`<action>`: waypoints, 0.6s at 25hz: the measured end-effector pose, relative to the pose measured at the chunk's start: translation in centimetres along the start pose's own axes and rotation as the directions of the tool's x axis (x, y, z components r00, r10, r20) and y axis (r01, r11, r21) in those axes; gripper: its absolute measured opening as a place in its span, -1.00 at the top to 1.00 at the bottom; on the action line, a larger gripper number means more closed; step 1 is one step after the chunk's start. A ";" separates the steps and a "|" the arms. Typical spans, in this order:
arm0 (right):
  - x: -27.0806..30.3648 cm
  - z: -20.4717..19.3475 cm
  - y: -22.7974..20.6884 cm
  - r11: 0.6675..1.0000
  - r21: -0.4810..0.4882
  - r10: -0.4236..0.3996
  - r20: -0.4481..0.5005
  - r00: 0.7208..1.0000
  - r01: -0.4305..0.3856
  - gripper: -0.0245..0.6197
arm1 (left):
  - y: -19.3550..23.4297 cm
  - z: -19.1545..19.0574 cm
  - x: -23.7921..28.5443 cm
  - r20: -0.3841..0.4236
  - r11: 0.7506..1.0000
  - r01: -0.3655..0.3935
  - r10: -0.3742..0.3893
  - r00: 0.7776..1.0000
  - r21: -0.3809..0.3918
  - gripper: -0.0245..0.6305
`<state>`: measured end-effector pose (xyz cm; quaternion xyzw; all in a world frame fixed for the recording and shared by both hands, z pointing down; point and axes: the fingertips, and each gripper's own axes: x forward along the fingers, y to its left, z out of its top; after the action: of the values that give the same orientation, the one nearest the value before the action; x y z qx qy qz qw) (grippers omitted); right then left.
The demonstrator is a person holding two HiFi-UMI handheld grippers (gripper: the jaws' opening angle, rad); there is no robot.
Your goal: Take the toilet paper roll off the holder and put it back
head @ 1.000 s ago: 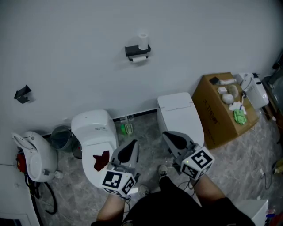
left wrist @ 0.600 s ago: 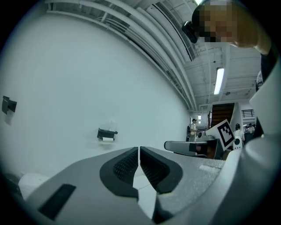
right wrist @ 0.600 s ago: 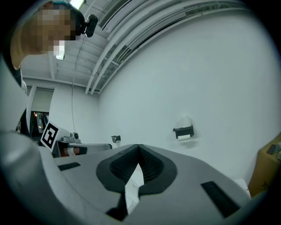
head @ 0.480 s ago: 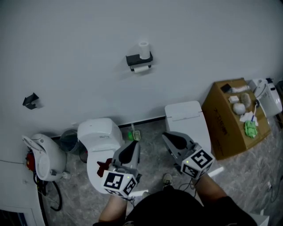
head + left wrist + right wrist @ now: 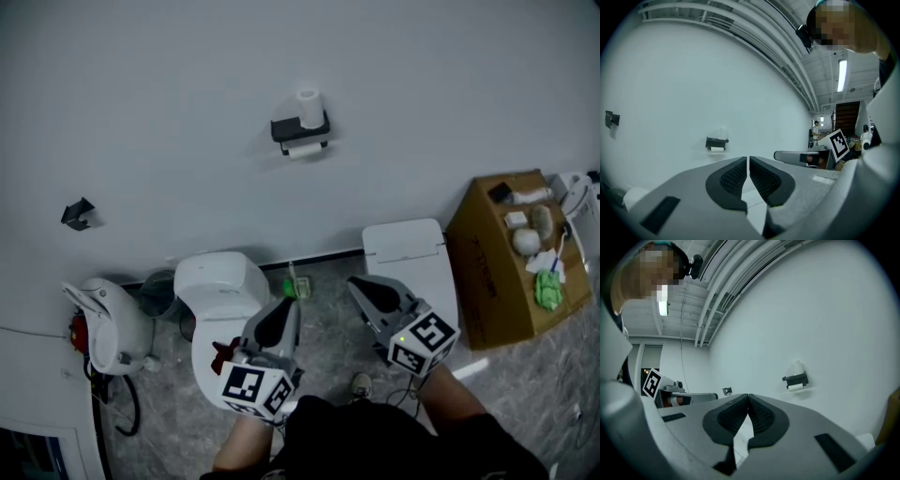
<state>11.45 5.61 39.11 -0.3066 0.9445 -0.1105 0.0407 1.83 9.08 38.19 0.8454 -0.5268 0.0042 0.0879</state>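
Observation:
A black holder (image 5: 300,128) is fixed high on the white wall, with a white toilet paper roll (image 5: 308,107) standing upright on top of it and a second roll (image 5: 302,150) hanging beneath. The holder also shows small in the left gripper view (image 5: 716,142) and the right gripper view (image 5: 795,379). My left gripper (image 5: 286,307) and right gripper (image 5: 360,285) are both far below the holder, held over the floor, both shut with nothing between the jaws. Their fingertips meet in the left gripper view (image 5: 748,159) and the right gripper view (image 5: 748,396).
Two white toilets (image 5: 220,281) (image 5: 405,241) stand against the wall below. A brown cardboard box (image 5: 497,262) with small items on top sits at the right. A bin (image 5: 157,292) and a white appliance (image 5: 108,323) are at the left. A small black bracket (image 5: 77,214) is on the wall.
The head view has shifted: the holder, toilets and box have all slid right and down in the picture. Both grippers stay shut and in about the same place.

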 end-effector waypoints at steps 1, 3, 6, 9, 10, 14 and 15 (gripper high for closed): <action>0.3 -0.1 -0.2 1.000 0.005 0.002 -0.002 1.000 -0.002 0.92 | 0.3 0.0 0.2 -0.002 1.000 -0.005 0.005 1.000 0.000 0.91; 1.2 -0.3 -0.5 1.000 0.009 0.003 -0.007 1.000 -0.003 0.92 | 1.2 0.0 0.4 -0.001 1.000 -0.012 0.012 1.000 -0.002 0.91; 3.0 -0.4 -0.4 1.000 0.005 -0.004 -0.010 1.000 0.004 0.92 | 3.2 0.1 0.7 0.002 1.000 -0.009 0.009 1.000 -0.010 0.91; 4.9 -0.2 -0.4 1.000 -0.001 -0.028 -0.005 1.000 0.028 0.92 | 5.1 0.4 1.1 0.011 1.000 0.019 -0.019 1.000 -0.018 0.91; 5.5 -0.1 -0.3 0.999 0.000 -0.040 -0.003 0.999 0.040 0.92 | 5.8 0.5 1.2 0.015 0.999 0.031 -0.031 0.999 -0.021 0.91; 8.6 0.4 -0.1 0.995 -0.002 -0.099 0.005 0.995 0.099 0.92 | 9.4 1.6 1.8 0.027 0.996 0.082 -0.081 0.996 -0.025 0.91; 9.5 0.5 0.0 0.993 -0.003 -0.115 0.008 0.993 0.115 0.92 | 10.4 1.8 2.0 0.027 0.995 0.096 -0.095 0.995 -0.026 0.91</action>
<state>3.85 -0.08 38.57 -0.3608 0.9254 -0.1100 0.0373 -6.73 2.57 38.15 0.8683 -0.4870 -0.0181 0.0928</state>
